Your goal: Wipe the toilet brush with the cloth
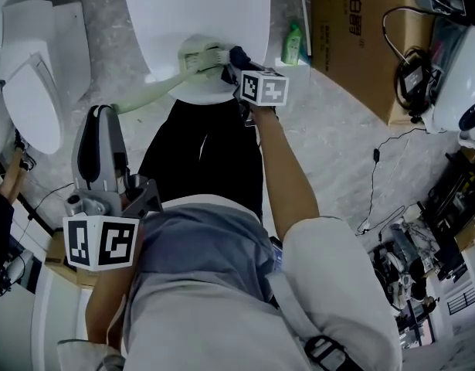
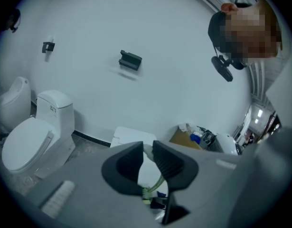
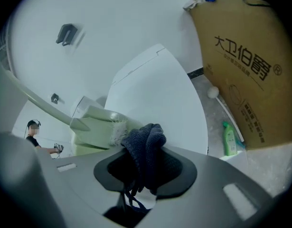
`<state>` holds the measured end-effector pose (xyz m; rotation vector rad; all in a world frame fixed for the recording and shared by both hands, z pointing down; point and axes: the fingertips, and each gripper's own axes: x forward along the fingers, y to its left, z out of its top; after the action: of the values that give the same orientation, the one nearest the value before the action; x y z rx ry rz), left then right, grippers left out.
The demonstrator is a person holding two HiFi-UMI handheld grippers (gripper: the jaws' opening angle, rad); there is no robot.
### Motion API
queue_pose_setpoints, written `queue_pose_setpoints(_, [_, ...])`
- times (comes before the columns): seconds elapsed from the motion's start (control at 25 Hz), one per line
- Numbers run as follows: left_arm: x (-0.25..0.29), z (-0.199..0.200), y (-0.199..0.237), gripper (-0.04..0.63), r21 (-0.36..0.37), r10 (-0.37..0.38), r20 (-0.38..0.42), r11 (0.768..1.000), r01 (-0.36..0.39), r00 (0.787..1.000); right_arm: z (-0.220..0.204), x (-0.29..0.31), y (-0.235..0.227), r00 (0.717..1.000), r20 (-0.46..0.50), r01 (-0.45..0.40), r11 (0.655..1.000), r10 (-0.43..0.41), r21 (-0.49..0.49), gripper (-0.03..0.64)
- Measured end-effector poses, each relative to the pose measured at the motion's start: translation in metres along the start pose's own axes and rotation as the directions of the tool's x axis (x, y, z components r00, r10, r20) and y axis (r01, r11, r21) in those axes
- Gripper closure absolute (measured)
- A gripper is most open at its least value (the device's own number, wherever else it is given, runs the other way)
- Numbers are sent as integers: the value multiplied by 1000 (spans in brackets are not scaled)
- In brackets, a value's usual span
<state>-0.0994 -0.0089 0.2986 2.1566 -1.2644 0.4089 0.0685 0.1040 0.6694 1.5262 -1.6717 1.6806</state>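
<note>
Right gripper view | right gripper (image 3: 146, 165) clamps knitted cloth (image 3: 146, 137) | left gripper (image 2: 146, 148) seemingly pinches bristly toilet brush (image 3: 92, 126)

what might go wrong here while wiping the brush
1. The dark blue knitted cloth sits bunched in the right gripper; the bristles of the pale green plastic toilet brush may drag it out.
2. The left gripper holds only the handle's far end, so the head may twist away.

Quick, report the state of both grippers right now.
Left gripper: closed on the handle of the toilet brush.
Right gripper: closed on the dark cloth.
</note>
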Motion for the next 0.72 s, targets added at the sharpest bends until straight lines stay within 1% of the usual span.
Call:
queue_pose_setpoints(0.24, [1,1,-2,595,5,-22,1,1000,22,1000,-12,-3,2,997,55,48,986,-57,157,503])
queue_pose_setpoints(0.44, [5,3,-5,595,9,-42,1,999,42,999,-24,-4,10,991,89,74,957,-103,281,503])
queue_pose_setpoints(0.56, [5,3,-5,595,11,-53,2,999,53,999,-35,-1,18,989,96,68,921,-113,382,503])
queue_pose_setpoints(0.72, [6,3,-8,595,15,-65,-1,998,65,998,-44,1,23,979,149,41,843,-142,537,511])
